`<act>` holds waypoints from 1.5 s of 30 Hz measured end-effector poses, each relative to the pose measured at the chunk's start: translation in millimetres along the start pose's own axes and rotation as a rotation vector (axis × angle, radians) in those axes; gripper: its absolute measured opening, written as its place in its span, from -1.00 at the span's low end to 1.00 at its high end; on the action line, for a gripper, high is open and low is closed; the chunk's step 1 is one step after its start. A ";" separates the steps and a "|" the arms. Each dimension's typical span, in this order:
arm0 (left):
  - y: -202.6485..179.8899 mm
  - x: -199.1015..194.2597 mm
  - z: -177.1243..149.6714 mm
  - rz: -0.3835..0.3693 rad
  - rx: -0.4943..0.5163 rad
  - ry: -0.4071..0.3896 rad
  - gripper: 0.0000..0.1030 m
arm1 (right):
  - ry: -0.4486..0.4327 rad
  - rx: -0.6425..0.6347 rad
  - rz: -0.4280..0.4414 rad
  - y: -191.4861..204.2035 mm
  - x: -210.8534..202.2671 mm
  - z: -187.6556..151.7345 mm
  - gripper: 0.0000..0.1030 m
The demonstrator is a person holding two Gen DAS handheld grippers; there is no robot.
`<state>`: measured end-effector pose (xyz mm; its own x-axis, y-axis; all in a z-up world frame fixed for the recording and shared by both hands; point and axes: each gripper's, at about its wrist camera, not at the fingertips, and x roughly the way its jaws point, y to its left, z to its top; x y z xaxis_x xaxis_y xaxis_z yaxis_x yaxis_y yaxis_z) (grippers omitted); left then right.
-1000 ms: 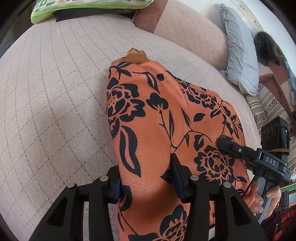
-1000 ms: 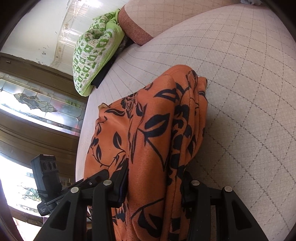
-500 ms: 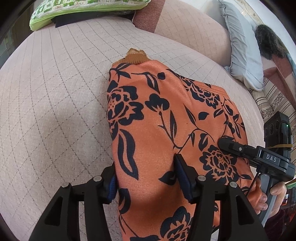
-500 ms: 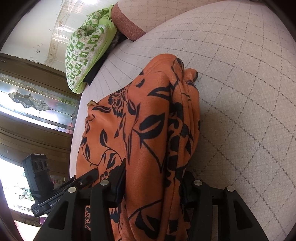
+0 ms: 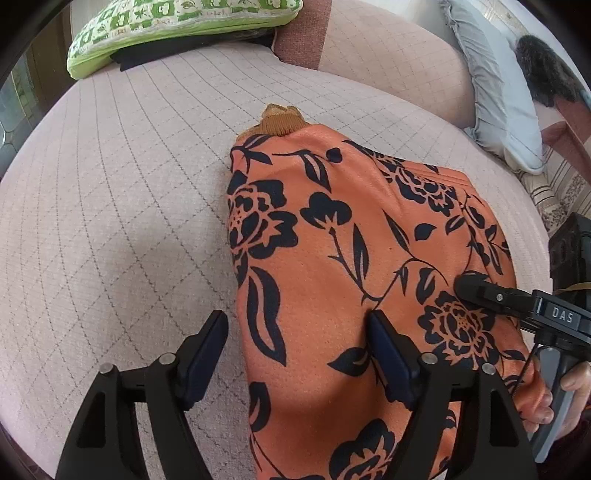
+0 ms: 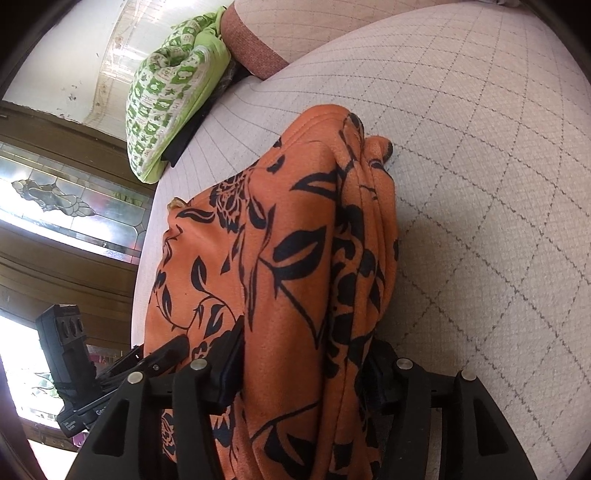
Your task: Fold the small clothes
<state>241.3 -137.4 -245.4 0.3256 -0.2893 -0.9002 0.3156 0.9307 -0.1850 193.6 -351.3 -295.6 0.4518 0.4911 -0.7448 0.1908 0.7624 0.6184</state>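
An orange garment [image 5: 332,266] with a black flower print lies folded on the quilted beige cushion [image 5: 110,221]; it also shows in the right wrist view [image 6: 280,266]. A brown ribbed cuff [image 5: 280,120] sticks out at its far end. My left gripper [image 5: 295,332] is open, one finger on bare cushion, the other resting on the cloth near its left edge. My right gripper [image 6: 306,354] has its jaws around the garment's thick right fold, with cloth filling the gap between the fingers. It also shows at the right of the left wrist view [image 5: 476,286].
A green patterned pillow [image 5: 177,26] over a dark item lies at the far end of the cushion. A grey-blue pillow [image 5: 498,92] leans at the far right. The cushion's backrest [image 5: 388,51] rises behind. A stained-glass window [image 6: 55,199] is left of the cushion.
My left gripper has opened: its left finger has come off the garment's edge onto bare cushion. The view has pulled back a little. The right gripper stays on the fold.
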 end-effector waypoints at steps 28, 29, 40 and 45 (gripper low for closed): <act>3.3 -11.7 -7.8 0.168 -0.069 -0.059 1.00 | -0.224 -0.079 -0.269 28.8 -50.6 -22.9 0.34; 5.1 -19.4 -9.8 0.180 -0.081 -0.080 1.00 | -0.263 -0.113 -0.296 34.3 -60.2 -25.7 0.34; 33.1 -75.1 -61.3 0.375 -0.162 -0.214 1.00 | -0.281 -0.420 -0.315 95.2 -77.5 -91.6 -0.31; 26.9 -49.6 -73.4 0.466 -0.071 -0.107 1.00 | -0.146 -0.436 -0.407 85.1 -48.7 -114.5 -0.29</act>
<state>168.2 -81.5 -234.7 0.5091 0.1445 -0.8485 0.0537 0.9785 0.1989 88.1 -262.1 -235.5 0.5382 0.0850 -0.8385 0.0132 0.9939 0.1092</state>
